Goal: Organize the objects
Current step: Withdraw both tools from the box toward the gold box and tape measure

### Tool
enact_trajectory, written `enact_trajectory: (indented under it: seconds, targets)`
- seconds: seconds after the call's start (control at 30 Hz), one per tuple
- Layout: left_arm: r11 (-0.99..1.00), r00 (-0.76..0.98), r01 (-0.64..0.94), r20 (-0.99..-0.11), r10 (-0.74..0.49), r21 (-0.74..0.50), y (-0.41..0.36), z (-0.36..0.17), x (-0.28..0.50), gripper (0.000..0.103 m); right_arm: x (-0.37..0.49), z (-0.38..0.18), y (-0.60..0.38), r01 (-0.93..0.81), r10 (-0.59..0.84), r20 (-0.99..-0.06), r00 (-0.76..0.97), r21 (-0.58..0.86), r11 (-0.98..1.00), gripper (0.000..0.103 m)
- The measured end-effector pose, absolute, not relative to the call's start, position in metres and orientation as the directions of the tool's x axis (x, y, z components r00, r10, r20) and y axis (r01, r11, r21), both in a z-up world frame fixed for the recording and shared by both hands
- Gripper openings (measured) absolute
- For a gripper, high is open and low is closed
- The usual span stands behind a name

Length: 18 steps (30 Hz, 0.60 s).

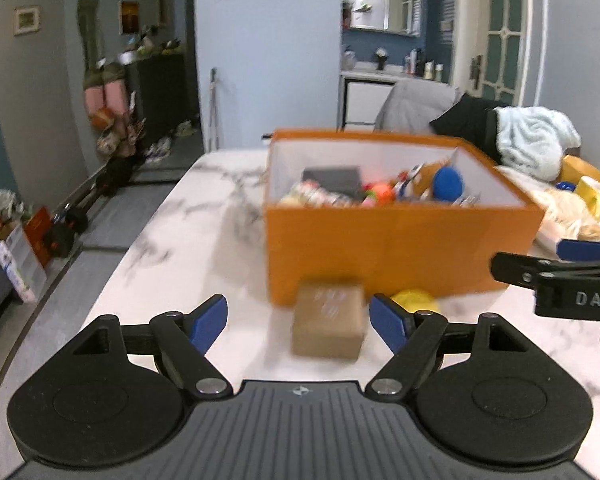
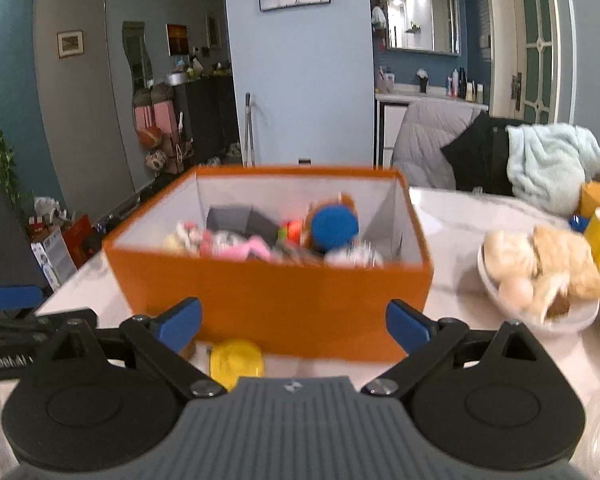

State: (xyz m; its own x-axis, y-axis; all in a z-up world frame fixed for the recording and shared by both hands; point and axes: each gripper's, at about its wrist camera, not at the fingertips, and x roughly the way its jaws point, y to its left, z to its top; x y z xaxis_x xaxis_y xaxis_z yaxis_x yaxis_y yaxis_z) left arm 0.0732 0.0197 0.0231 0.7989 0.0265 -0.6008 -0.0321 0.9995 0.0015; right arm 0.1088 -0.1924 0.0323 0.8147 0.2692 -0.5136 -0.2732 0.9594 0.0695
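Orange box [image 1: 400, 248]: 1 | brown block [image 1: 327, 322]: 1 | yellow object [image 2: 236, 360]: 1

The right claw [image 2: 294, 326] gapes wide before the orange box [image 2: 276, 300], yellow object [image 2: 236, 360] beneath.

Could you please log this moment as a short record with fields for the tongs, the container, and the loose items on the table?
left tongs: open, holding nothing, small brown cardboard box on the table between the fingers
right tongs: open, holding nothing, facing the container
container: open orange cardboard box with white lining, holding mixed toys including a blue ball
loose items: yellow rounded object against the container's near wall
surface: white marble-patterned tabletop
nearby: white bowl holding a cream plush toy
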Motion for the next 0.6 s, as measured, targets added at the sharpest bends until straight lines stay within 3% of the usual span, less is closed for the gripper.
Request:
enact_trajectory:
  seconds: [0.17,0.43,0.6]
  targets:
    - [0.998,0.785,-0.036,-0.620,-0.001,-0.048,0.037,0.001,0.064,0.092,0.108,0.001,-0.173,-0.277,0.268,-0.559,0.784,0.071,0.958,0.099]
    - [1.000,0.791,0.021,-0.612,-0.016,0.002,0.034,-0.009,0.067,0.092,0.137,-0.039,-0.144,-0.269,0.269,-0.611,0.745,0.094,0.958,0.098]
    - [0.999,0.797,0.032,-0.604,-0.012,0.023,0.035,-0.011,0.069,0.092,0.156,-0.057,-0.133,-0.270,0.276,-0.643,0.714,0.112,0.956,0.090]
